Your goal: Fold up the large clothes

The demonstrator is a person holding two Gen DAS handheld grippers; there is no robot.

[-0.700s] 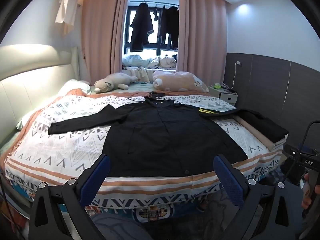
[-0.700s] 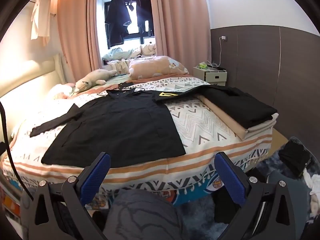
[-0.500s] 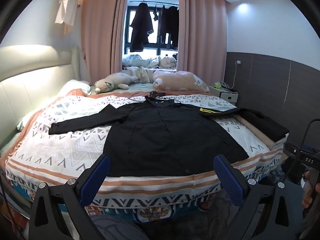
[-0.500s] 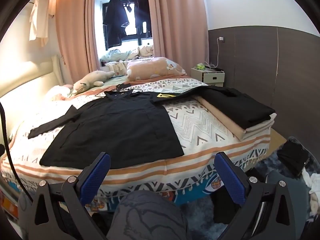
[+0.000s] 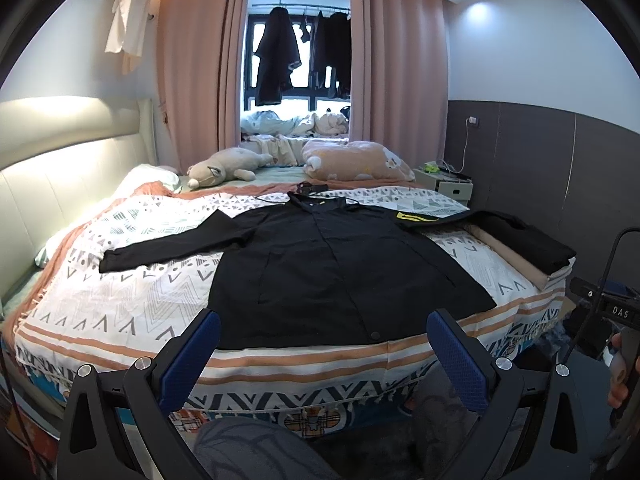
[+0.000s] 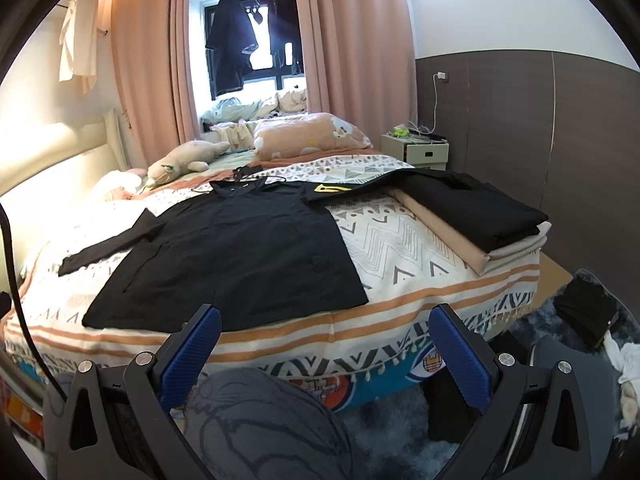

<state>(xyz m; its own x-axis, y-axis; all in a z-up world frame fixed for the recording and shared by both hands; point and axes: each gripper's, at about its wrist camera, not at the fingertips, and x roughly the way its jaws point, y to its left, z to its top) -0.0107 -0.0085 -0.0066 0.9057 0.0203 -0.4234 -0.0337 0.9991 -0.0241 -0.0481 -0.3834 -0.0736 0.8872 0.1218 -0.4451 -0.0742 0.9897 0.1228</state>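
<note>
A large black long-sleeved coat (image 5: 332,272) (image 6: 240,256) lies spread flat on the patterned bed cover (image 5: 132,300) (image 6: 404,248), collar toward the window and hem at the near bed edge. One sleeve stretches out left; the other, with a yellow patch (image 5: 416,217) (image 6: 330,189), runs right. My left gripper (image 5: 322,344) hovers open in front of the hem, holding nothing. Over the near bed edge my right gripper (image 6: 324,340) is open too, off the coat's right hem corner.
A stack of folded black and beige clothes (image 5: 528,244) (image 6: 480,216) sits on the bed's right side. Plush toys (image 5: 224,164) and a pink pillow (image 6: 312,136) lie at the far end. A nightstand (image 6: 416,152) stands right. A person's knee (image 6: 260,424) is below the grippers.
Both views have pulled back and dropped slightly, so the bed's near edge sits higher in view. The coat has not moved and both grippers stay open.
</note>
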